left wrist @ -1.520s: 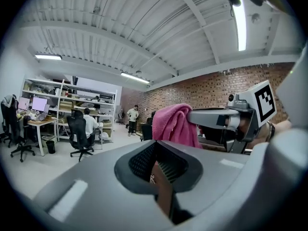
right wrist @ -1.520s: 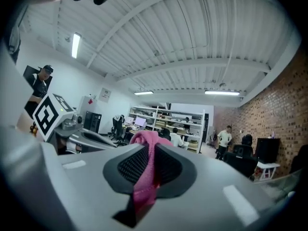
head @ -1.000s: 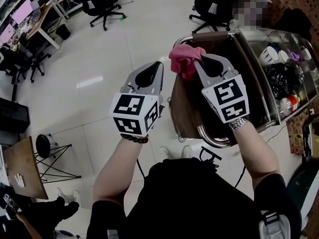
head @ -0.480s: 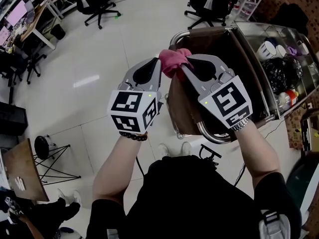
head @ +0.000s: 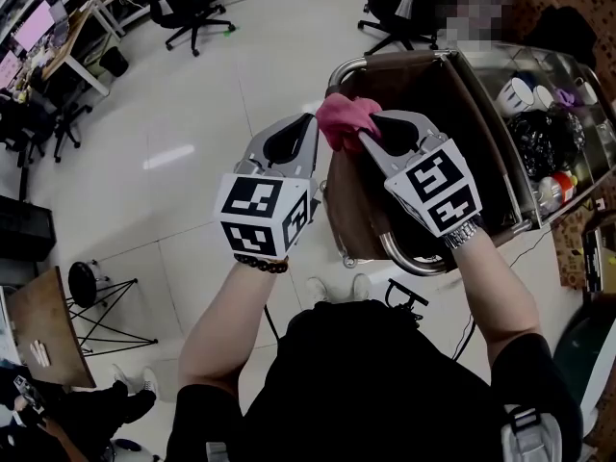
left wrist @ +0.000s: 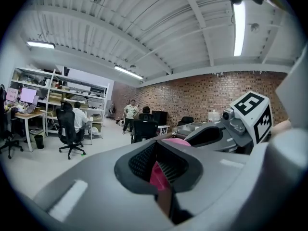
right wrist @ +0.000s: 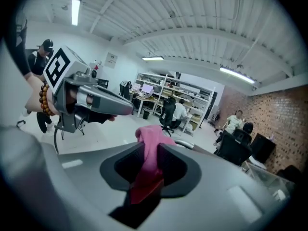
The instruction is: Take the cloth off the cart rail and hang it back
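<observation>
over the rail end of the cart (head: pixel 481 118), two grippers meet at a bunched pink cloth (head: pixel 345 115). the chrome rail (head: pixel 395 61) curves along the cart's far edge, and a brown panel (head: pixel 428 104) hangs inside it. further along the cart's right side sit white mugs (head: pixel 520 96), a black bag (head: pixel 544 142) and some bottles (head: pixel 556 200), all well apart from the cloth. office chairs (head: pixel 197 3) stand on the pale floor (head: pixel 192 152) beyond, and a stool (head: pixel 87 277) near the person's left.

the cloth is held up by the rail's left corner, close to it; whether it touches the rail cannot be made out. the left gripper (head: pixel 310 121) hangs outside the cart's left edge, over the floor, its tip against the cloth's left side. in the left gripper view its jaws are almost together, with a pink fold (left wrist: pixel 159 174) caught between them.

the right gripper (head: pixel 369 128) reaches in over the brown panel, so the two tips crowd each other. its jaws have just been opening, yet the cloth (right wrist: pixel 149 148) fills the narrow gap, touches both sides and stands above the tips.
</observation>
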{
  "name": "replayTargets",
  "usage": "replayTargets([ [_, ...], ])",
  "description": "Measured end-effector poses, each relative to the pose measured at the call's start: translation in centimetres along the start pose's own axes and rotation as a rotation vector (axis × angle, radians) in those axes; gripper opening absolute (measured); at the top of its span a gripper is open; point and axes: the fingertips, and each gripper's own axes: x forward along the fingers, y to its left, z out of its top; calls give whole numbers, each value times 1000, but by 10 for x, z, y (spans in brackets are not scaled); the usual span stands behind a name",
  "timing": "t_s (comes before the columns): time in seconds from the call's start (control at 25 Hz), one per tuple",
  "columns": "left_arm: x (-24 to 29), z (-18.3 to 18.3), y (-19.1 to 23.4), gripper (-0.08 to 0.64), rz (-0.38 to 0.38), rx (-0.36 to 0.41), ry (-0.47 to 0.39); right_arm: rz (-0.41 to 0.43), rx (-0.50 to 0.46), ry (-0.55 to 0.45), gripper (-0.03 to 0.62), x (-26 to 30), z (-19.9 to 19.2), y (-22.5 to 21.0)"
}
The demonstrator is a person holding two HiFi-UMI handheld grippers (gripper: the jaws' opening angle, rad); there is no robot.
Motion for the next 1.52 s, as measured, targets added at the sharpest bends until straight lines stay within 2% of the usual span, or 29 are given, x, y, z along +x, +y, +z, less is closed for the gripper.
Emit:
replayTargets([
  [0.16, 1, 0, -4, 5, -2, 5, 0, 53, 65, -12, 222, 1, -1, 4],
  [0.28, 1, 0, -6, 5, -2, 9, -2, 80, 88, 8, 252, 4, -9, 10],
  [0.44, 3, -4, -8, 5, -4, 9, 4, 89, 76, 61, 233, 14, -27, 15],
  [0.68, 7, -9, -8, 5, 3, 8, 10, 75, 43, 43, 233, 16, -23, 9],
  [0.8, 8, -8, -9, 5, 3, 10, 12, 78, 43, 66, 227, 25, -27, 9],
  [0.88, 7, -7, -8, 5, 7, 11, 11, 68, 31, 76, 185, 30, -28, 9],
  [0.96, 5, -6, -5, 5, 15, 11, 10, 65, 12, 77, 88, 34, -24, 11],
  [1.08, 3, -7, 2, 5, 27, 8, 8, 91, -17, 69, 72, 41, -18, 19],
  [1.16, 3, -7, 5, 5, 29, 8, 6, 110, -26, 60, 84, 43, -14, 25],
  [1.28, 4, -7, 5, 5, 24, 7, 7, 115, -23, 33, 178, 38, -5, 26],
  [1.52, 13, -6, -4, 5, 8, 7, 9, 70, 5, -5, 187, 21, 0, 7],
])
